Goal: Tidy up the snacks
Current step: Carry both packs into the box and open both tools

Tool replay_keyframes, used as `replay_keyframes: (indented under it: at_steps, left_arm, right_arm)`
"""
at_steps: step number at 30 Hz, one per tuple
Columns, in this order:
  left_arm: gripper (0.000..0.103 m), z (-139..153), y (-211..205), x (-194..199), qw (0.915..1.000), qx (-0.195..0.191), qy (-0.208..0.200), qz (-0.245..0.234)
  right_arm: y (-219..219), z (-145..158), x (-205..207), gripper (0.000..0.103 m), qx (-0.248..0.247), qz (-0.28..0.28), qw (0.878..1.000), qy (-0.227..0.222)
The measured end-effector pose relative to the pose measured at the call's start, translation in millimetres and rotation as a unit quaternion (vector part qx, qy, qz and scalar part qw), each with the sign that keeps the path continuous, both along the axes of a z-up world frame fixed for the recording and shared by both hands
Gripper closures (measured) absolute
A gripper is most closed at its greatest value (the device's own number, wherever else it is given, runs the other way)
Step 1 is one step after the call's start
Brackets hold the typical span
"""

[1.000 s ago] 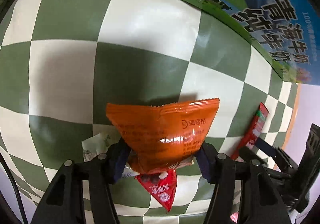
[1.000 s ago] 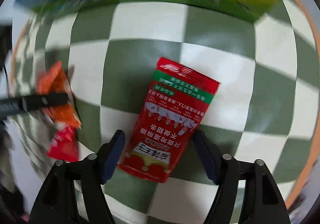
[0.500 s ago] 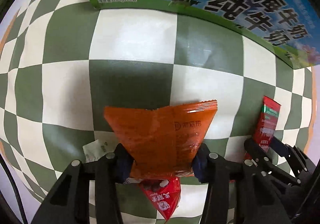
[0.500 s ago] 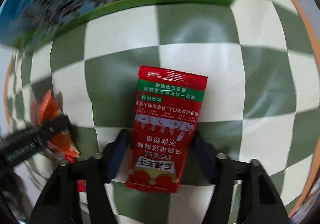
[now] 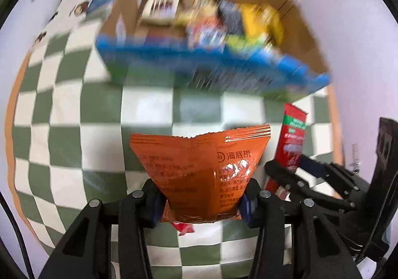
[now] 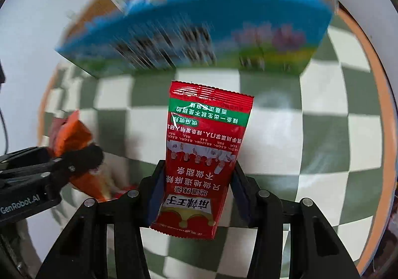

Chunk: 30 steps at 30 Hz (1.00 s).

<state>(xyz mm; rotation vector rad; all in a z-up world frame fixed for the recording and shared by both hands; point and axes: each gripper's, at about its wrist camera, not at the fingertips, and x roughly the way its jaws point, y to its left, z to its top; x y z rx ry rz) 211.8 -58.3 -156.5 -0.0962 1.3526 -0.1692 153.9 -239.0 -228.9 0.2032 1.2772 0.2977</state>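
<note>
A green-and-white checkered cloth (image 5: 62, 154) is filling both views, with an open cardboard box (image 5: 293, 37) of blurred snacks sitting across the top of each frame. The left gripper (image 5: 202, 200) is clamping an orange packet (image 5: 199, 167) at lower centre, and the right gripper (image 6: 196, 194) is closing its jaws on a red packet (image 6: 206, 149) at centre

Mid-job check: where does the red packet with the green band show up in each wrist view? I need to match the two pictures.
Left wrist view: the red packet stands at the right edge, seen nearly edge-on, held in the right gripper.
Right wrist view: same packet fills the centre, pinched between that gripper's fingers, whose jaws are closing.
Shared landmark: the blue-fronted cardboard box across the top of both.
</note>
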Motion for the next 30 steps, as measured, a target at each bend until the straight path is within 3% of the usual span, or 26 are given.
replay_keyframes:
  at_steps: [5,8,12,20,30]
  left_arm:
    - [0.058,74,25,32,0.9986,-0.031,-0.042,-0.01]
    - [0.058,94,29,65,0.9979,-0.019,-0.061,-0.012]
    - [0.058,93,38,115,0.9979,0.01,-0.064,-0.007]
    - [0.058,46,45,193,0.9983,0.057,-0.011,-0.011]
    - [0.057,-22,50,238,0.9942,0.088,0.06,-0.02]
  right_arm:
    - [-7,81,10,0.051,0.044,0.003,0.998,-0.047]
    - [3,108,36,0.051,0.052,0.003,0.996,-0.073]
    - [7,131,87,0.051,0.03,0.006,0.994,-0.1]
    - [12,105,181,0.051,-0.042,0.004,0.997,-0.071]
    - [19,30,252,0.051,-0.09,0.013,0.996,-0.005]
